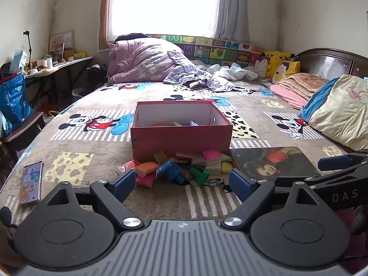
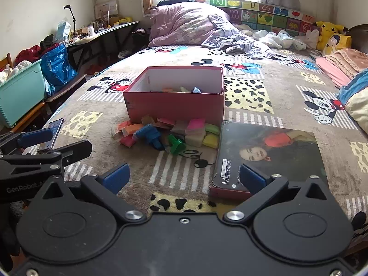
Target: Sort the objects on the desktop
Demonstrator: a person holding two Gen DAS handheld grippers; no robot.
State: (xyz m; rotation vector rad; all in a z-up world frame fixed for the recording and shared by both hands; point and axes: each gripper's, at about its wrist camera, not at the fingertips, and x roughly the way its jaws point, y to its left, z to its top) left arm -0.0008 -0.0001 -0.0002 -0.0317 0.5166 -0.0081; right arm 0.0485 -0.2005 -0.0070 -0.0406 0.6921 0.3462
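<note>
One box lid (image 2: 269,156) reads "MEILIYATOU"; both tools gape, empty.

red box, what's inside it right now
Inside the red box, a few small coloured pieces show above the front wall: orange, pale yellow-green and blue. The front wall hides the box floor, so anything lying lower cannot be seen.

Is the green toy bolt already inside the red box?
No, the green toy bolt lies on the blanket in front of the red box, among the loose packets.
</note>
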